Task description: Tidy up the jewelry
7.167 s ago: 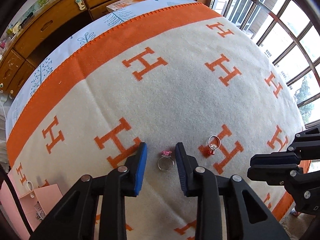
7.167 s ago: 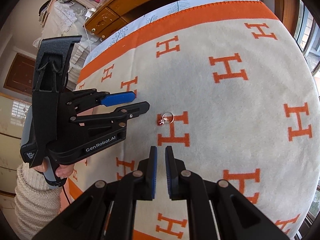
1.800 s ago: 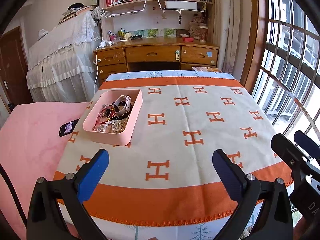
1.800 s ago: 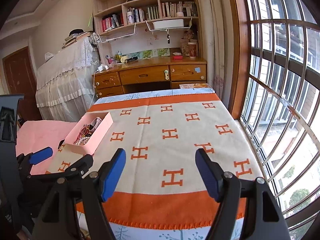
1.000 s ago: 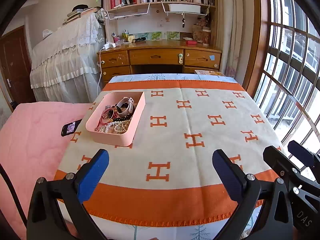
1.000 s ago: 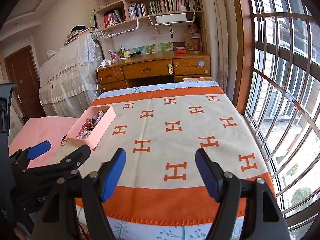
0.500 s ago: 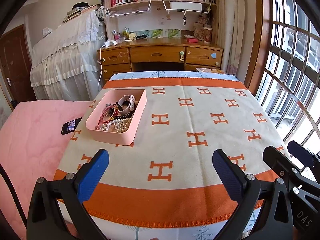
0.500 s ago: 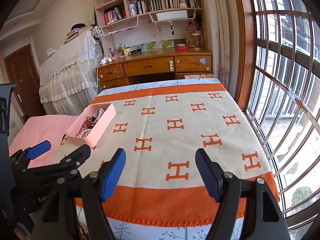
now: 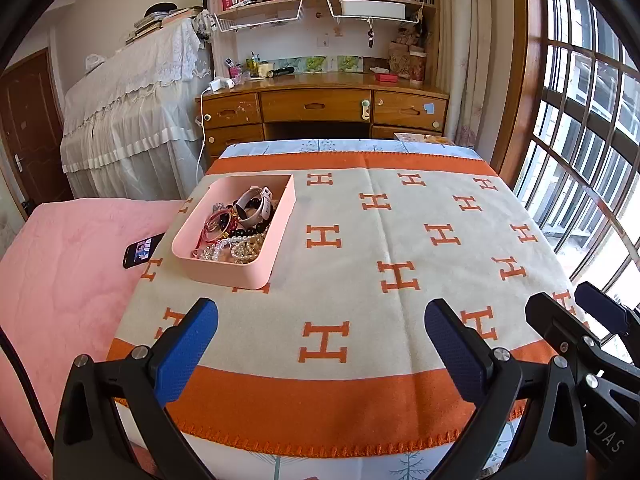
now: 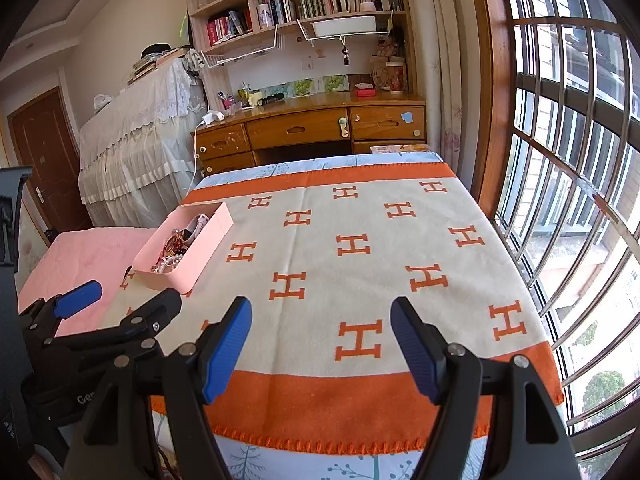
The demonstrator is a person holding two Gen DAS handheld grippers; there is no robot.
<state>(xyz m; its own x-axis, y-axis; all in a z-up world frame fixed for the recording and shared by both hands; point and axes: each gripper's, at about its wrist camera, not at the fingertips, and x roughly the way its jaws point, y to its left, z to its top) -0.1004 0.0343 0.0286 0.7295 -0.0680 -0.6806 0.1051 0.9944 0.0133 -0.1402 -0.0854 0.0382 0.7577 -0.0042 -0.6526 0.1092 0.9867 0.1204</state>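
A pink box (image 9: 224, 272) sits on the left side of the cream and orange H-pattern blanket (image 9: 360, 264). It holds a watch, bead bracelets and pearl strands (image 9: 236, 232). The box also shows in the right wrist view (image 10: 200, 256). My left gripper (image 9: 320, 344) is wide open and empty, held back over the near orange border. My right gripper (image 10: 320, 344) is wide open and empty, to the right of the left one. No loose jewelry shows on the blanket.
A black phone (image 9: 140, 250) lies on the pink bedding (image 9: 60, 272) left of the box. A wooden desk (image 9: 320, 108) with shelves stands beyond the far edge. Barred windows (image 10: 560, 200) run along the right side.
Seven seconds ago both grippers were low over two rings on the blanket. Now both are pulled back and wide open, and the rings no longer show. Little has moved in the last second.
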